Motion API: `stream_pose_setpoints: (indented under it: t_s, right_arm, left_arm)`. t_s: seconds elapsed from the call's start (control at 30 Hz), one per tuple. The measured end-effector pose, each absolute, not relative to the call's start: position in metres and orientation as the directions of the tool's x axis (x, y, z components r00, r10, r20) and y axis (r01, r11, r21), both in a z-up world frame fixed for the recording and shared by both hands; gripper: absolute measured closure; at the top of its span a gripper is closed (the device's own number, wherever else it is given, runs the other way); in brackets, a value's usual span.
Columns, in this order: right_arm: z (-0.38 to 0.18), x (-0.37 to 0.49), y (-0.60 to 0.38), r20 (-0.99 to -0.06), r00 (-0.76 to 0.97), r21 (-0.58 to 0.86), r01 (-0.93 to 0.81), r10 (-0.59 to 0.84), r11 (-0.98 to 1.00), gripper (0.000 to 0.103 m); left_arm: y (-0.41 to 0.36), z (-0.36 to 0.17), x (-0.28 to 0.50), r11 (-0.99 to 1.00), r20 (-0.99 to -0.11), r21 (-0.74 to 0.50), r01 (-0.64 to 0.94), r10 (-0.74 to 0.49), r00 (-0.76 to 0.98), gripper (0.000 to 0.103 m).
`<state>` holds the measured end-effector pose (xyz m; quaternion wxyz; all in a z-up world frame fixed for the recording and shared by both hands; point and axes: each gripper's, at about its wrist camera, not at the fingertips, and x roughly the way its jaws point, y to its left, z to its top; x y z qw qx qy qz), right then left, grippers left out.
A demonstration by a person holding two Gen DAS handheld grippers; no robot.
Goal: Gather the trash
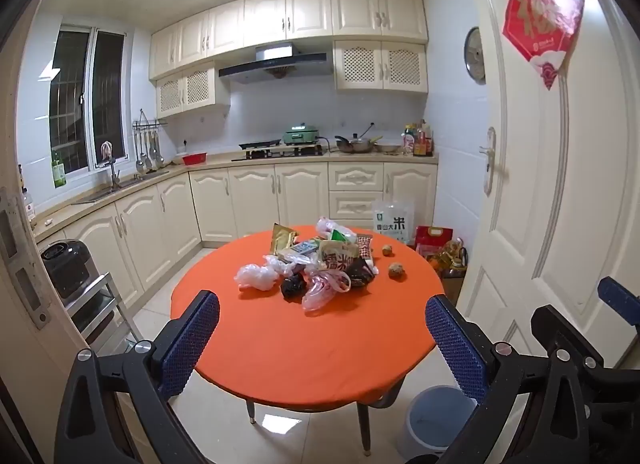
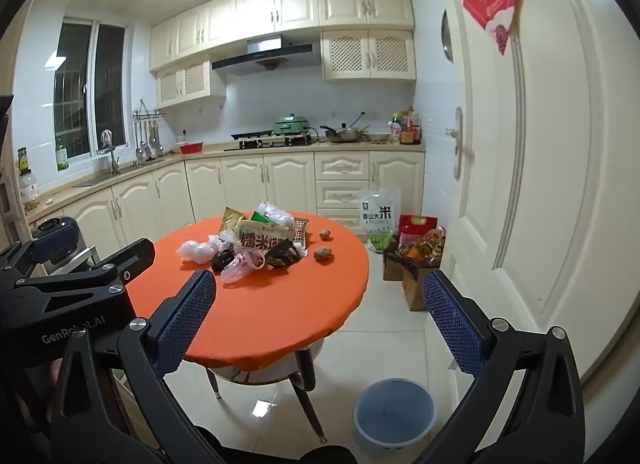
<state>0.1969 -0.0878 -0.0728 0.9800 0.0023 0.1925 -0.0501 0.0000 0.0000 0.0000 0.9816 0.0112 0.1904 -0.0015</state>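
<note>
Kitchen with cream cabinet fronts (image 1: 256, 199) along two walls and a white panelled door (image 1: 532, 191) at the right.

Round bench under an orange cloth (image 1: 304, 344) stands mid-floor on pale tile. Trash sits in one loose heap on the far half of the bench top: crumpled white plastic bag (image 1: 258, 276) at the left edge of the heap, pink-printed clear plastic bag (image 1: 322, 288) at its near edge, black crumpled wrapper (image 1: 293, 286) between those two, gold foil packet (image 1: 283, 238) at the back, tan snack packet with red characters (image 2: 262, 242) in the middle. Two small brown lumps (image 1: 396, 270) lie apart from the heap on its right side.

Pale blue round plastic bin (image 2: 394, 412) stands on the floor near the bench's right front, open, nothing visible inside. White rice bag (image 2: 378, 211) and cardboard boxes of groceries (image 2: 416, 264) sit on the floor by the door.

Left gripper (image 1: 322, 338): black frame, blue-padded fingers (image 1: 188, 344) spread wide, nothing between them, aimed slightly downward at the bench from short of its near edge. Right gripper (image 2: 320, 324): same build, fingers (image 2: 452, 324) wide and bare, tilted slightly down, hanging over the floor right of the bench. Both are clear of the trash. The left gripper's black body (image 2: 72, 284) shows at the left of the right wrist view, just beside the right one.
</note>
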Motion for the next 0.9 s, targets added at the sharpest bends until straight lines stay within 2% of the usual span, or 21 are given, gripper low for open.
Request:
stream_pose_setpoints:
  t_s: [0.07,0.1,0.33,0.9]
  right_arm:
    - [-0.073,0.198,-0.087,-0.381,0.92,-0.015,0.098,-0.096,0.995,0.0]
    - [-0.073,0.194,-0.089,-0.349,0.933,0.008,0.095,-0.086,0.995,0.0]
    - [-0.068,0.2,-0.097,-0.381,0.919,-0.007,0.107,-0.101,0.994,0.0]
    - [-0.066,0.201,-0.093,-0.377,0.921,0.001,0.104,-0.096,0.995,0.0]
  left_arm:
    - [0.0,0.0,0.0,0.999,-0.378,0.032,0.005,0.007,0.926,0.001]
    - [0.0,0.0,0.0,1.0,-0.374,0.031,0.006,0.006,0.927,0.002]
    - [0.006,0.0,0.0,1.0,-0.375,0.017,0.005,0.002,0.927,0.001]
    - [-0.003,0.0,0.003,1.0,-0.371,0.027,-0.003,0.013,0.929,0.001]
